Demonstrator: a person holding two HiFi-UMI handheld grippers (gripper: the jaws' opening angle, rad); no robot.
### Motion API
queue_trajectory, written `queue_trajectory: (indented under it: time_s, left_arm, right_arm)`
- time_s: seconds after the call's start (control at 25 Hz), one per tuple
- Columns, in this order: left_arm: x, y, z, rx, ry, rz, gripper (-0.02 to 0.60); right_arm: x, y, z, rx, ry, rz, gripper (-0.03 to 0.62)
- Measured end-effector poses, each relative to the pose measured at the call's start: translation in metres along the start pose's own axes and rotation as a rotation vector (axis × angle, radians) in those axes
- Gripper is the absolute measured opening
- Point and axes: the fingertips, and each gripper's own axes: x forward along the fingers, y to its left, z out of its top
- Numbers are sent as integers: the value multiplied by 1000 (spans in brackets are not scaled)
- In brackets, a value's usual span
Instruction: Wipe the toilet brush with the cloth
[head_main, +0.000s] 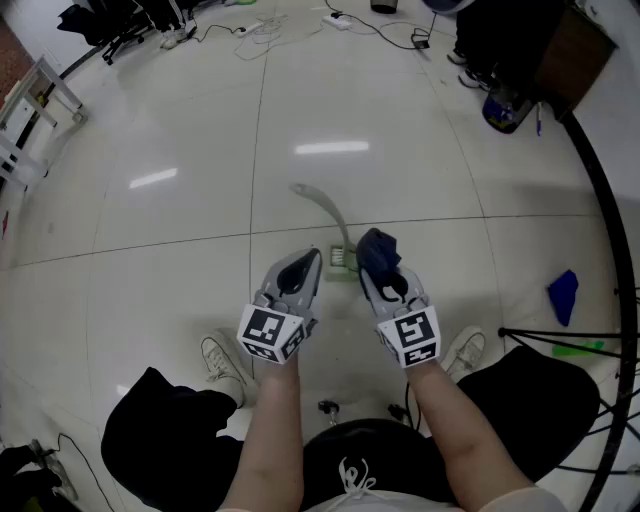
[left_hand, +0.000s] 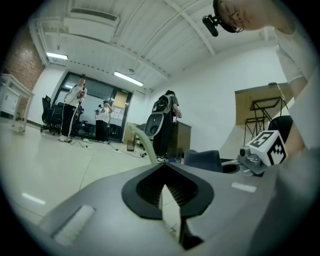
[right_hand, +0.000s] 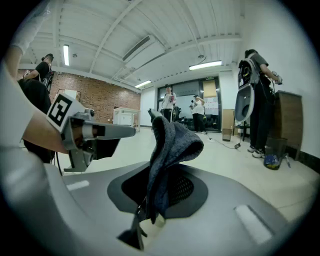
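Observation:
A toilet brush stands just ahead of both grippers, its pale curved handle (head_main: 325, 206) rising from a white and green base (head_main: 341, 261). In the left gripper view the handle (left_hand: 140, 140) rises just past the jaw tips. My left gripper (head_main: 314, 255) sits a little left of the base; its tips (left_hand: 163, 167) meet and nothing shows between them. My right gripper (head_main: 373, 262) is shut on a dark blue-grey cloth (head_main: 378, 246), which bunches above the jaws (right_hand: 159, 176) as a folded wad (right_hand: 171, 144) and touches neither brush nor floor.
My shoes (head_main: 224, 361) rest on the pale tiled floor. A blue rag (head_main: 563, 296) and a green item (head_main: 577, 349) lie at the right beside black stand legs. Cables (head_main: 262, 30) run along the far floor. A white rack (head_main: 30, 112) stands far left. People (left_hand: 77, 108) stand in the background.

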Motion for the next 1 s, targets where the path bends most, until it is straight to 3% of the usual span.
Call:
queue_trajectory:
  time_s: [0.32, 0.56, 0.72, 0.84, 1.0]
  left_arm:
    - [32, 49, -86, -70, 113, -11, 6]
    - [58, 53, -134, -63, 237, -122, 6]
    - [77, 46, -148, -45, 283, -198, 6]
    - [80, 42, -160, -92, 292, -193, 6]
    - [77, 38, -179, -108, 331, -190, 6]
  right_arm:
    - [73, 62, -101, 116, 162, 188, 72]
    - [111, 76, -163, 251, 272, 245, 72]
    - [123, 63, -190, 415, 315, 206, 72]
    - [118, 42, -210, 524, 337, 129, 72]
    - [111, 18, -222, 582, 341, 78, 75]
